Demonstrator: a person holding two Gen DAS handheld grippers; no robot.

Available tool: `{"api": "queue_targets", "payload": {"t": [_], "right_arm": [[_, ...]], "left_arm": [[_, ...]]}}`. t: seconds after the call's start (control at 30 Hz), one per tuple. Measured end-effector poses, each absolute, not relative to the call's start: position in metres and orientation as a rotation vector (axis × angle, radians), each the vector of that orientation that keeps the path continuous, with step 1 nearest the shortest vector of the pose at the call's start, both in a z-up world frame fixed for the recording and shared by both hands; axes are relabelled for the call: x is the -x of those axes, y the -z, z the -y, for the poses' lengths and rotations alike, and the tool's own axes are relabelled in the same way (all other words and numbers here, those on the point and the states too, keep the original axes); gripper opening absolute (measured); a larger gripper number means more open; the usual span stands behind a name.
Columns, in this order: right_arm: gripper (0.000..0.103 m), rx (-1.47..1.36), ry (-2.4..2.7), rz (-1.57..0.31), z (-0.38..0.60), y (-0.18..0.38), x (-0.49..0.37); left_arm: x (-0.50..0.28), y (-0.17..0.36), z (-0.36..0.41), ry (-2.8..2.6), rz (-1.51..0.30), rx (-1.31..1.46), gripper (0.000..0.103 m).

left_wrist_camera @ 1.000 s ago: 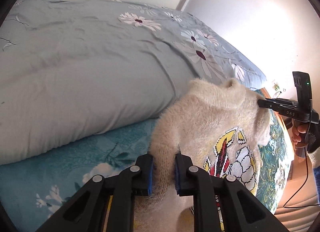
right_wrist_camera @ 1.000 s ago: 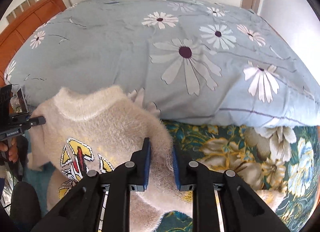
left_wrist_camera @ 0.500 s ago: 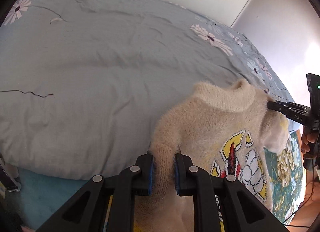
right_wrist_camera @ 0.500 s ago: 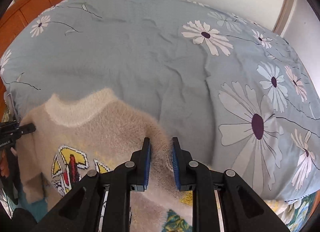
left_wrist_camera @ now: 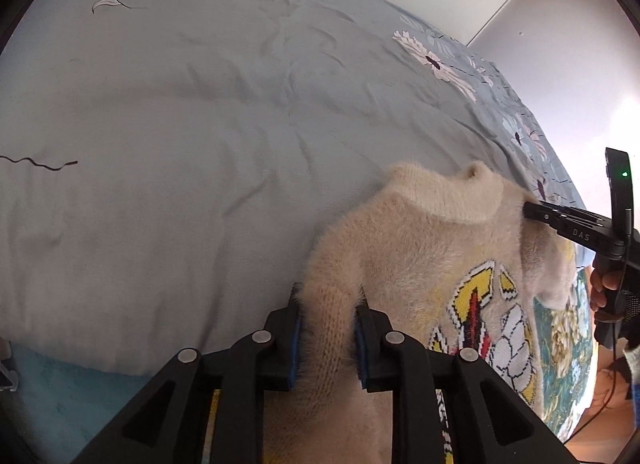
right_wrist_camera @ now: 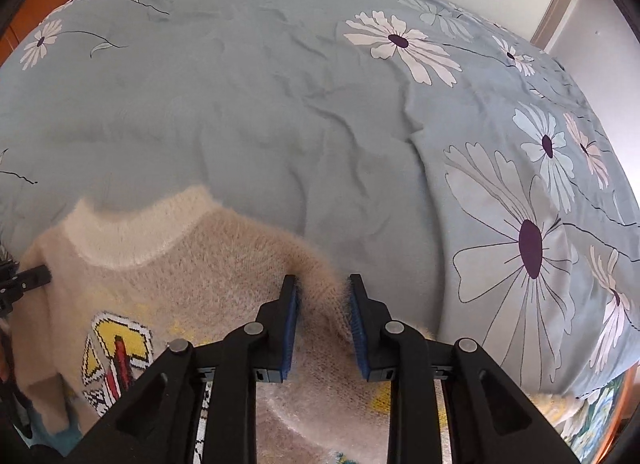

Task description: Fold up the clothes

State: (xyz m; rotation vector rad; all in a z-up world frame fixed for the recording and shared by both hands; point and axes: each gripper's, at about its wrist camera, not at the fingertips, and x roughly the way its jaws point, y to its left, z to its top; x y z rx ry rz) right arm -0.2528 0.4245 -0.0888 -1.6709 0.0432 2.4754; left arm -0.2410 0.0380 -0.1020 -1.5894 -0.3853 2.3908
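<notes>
both shoulders of fuzzy sweater [left_wrist_camera: 432, 264] pinched, left hand-held gripper [left_wrist_camera: 326, 338], right hand-held gripper [right_wrist_camera: 322, 328]

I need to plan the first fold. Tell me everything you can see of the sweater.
The sweater is fuzzy beige knit with a paler ribbed collar and a yellow, red and white front motif. It is spread front-out over the grey-blue floral duvet. The left tool clamps one shoulder, the right tool the other; both sleeves hang down.
</notes>
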Motion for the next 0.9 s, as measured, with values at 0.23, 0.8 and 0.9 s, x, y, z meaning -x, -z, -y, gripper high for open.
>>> {"api": "queue_targets", "payload": {"t": [0.23, 0.8, 0.9], "right_arm": [[0.045, 1.538, -2.599, -0.144, -0.411, 0.047, 0.187], [0.051, 1.674, -2.31, -1.095, -0.403, 0.142, -0.063], [0.051, 1.634, -2.272, -1.2, -0.404, 0.146, -0.065]], "left_arm": [[0.189, 0.069, -0.014, -2.511, 0.494, 1.524, 0.06], [0.016, 0.091, -0.065, -2.376, 0.599, 1.65, 0.062], [0.003, 0.106, -0.08, -2.346, 0.516, 1.746, 0.062]]}}
